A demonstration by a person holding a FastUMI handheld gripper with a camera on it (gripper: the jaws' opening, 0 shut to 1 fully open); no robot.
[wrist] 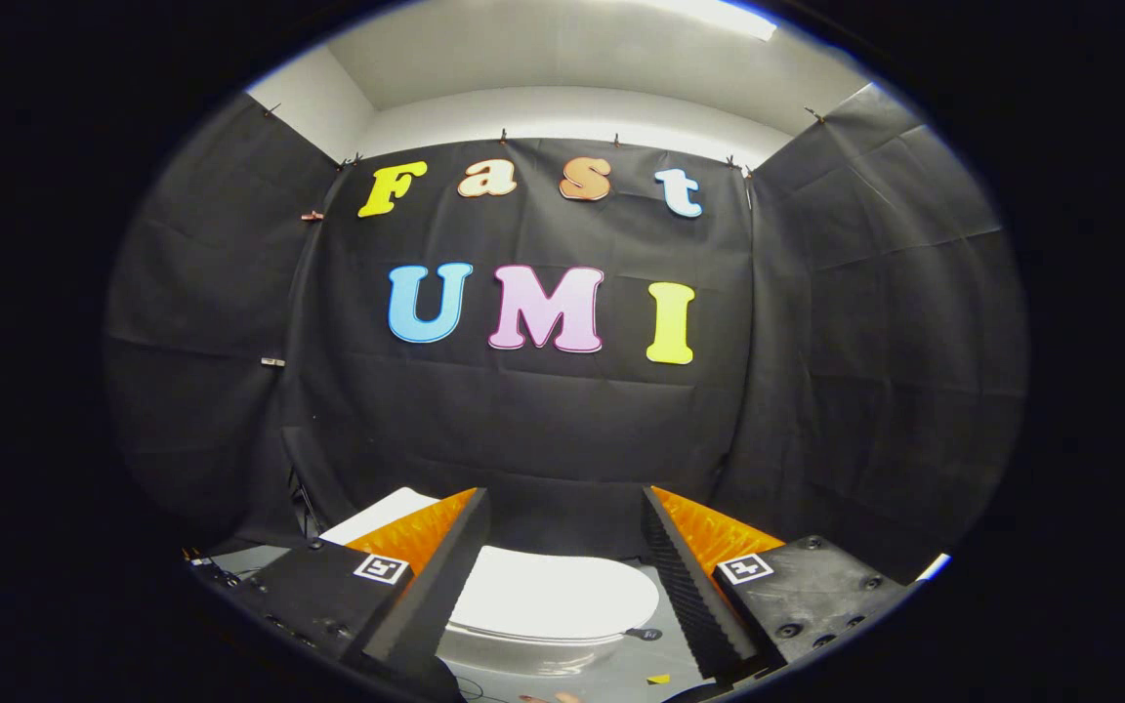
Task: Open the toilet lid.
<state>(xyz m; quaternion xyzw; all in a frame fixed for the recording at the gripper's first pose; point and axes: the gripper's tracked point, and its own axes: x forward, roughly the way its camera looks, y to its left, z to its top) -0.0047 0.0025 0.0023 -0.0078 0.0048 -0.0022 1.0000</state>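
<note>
A white toilet (543, 640) stands low on the floor, its white lid (553, 596) lying flat and closed over the bowl. I see it from above, between my two fingers. My gripper (562, 503) is open, its fingers spread wide with nothing between them, held well above the lid and apart from it. The left finger hides the lid's left side. A white tank corner (377, 516) shows beyond the left finger.
Black cloth walls close the booth at the back and on both sides. The grey floor (621, 674) around the toilet carries a small dark marker (647, 635) and a yellow scrap (658, 678). Cables lie at the left wall's foot (304, 503).
</note>
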